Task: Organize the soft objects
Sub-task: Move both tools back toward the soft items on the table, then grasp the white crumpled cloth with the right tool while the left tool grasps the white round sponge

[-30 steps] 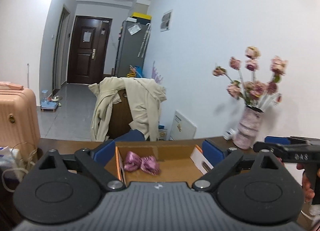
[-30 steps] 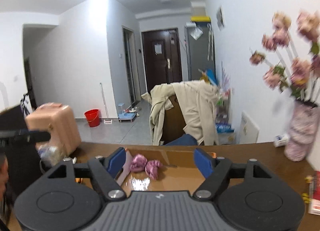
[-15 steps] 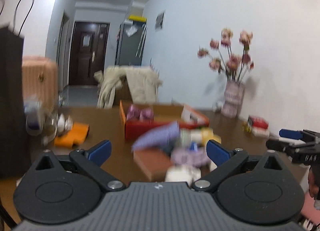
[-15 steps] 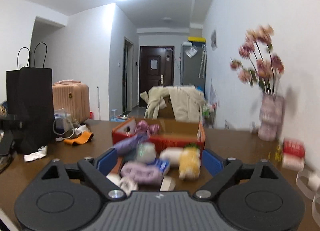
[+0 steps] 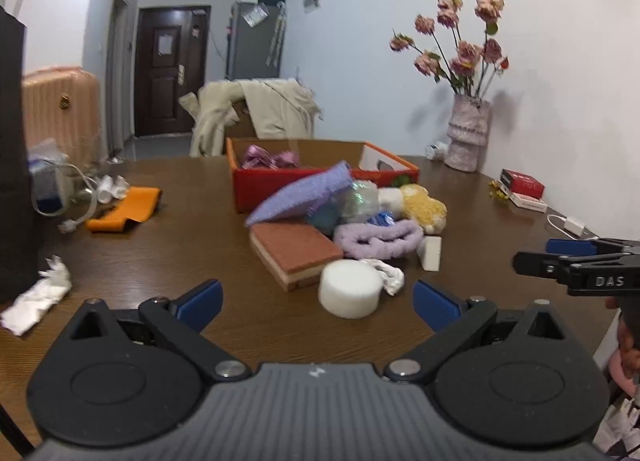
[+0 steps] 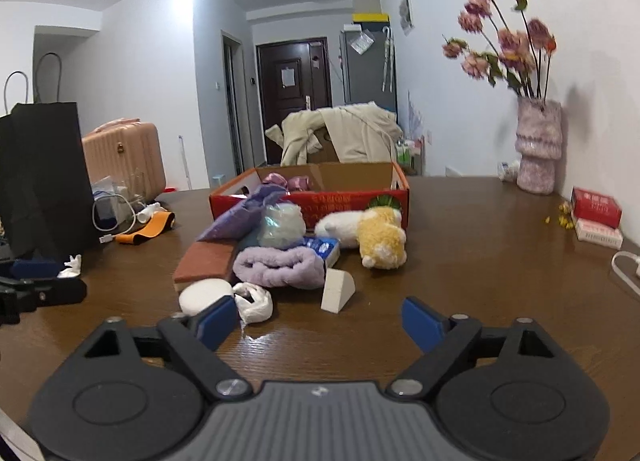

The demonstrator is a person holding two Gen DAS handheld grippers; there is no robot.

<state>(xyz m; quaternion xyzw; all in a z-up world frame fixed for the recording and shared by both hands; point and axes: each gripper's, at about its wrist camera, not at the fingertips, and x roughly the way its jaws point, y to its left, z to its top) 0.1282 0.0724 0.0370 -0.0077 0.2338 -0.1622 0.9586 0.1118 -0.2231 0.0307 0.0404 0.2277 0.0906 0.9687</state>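
Room: hallway flat, dark door at the far end, white walls, vase of flowers (image 5: 467,137) by the wall on the right.
Surface: brown wooden surface (image 5: 168,249), cluttered; black bag and cables off to the left.
Soft things: heaped just in front of the red box (image 6: 316,197), most of them touching — purple cloth (image 5: 304,193), lilac towel roll (image 6: 280,266), yellow plush toy (image 6: 380,237), brown sponge block (image 5: 296,251), round white foam pad (image 5: 349,288), white wedge (image 6: 337,288).
In the box: only some pink bows (image 5: 271,159), plenty of room left.
Left gripper (image 5: 316,299): released, nothing between the blue pads, lined up with the foam pad, not touching it.
Right gripper (image 6: 318,321): released too, nothing held, nearest the wedge and a crumpled white wrapper (image 6: 254,301).
Likely step: picking the next item at the near edge of the heap.
Advice: take the loose front pieces first, pinch across the width, squeeze gently since foam gives, lift straight up, keep grippers apart over the box.
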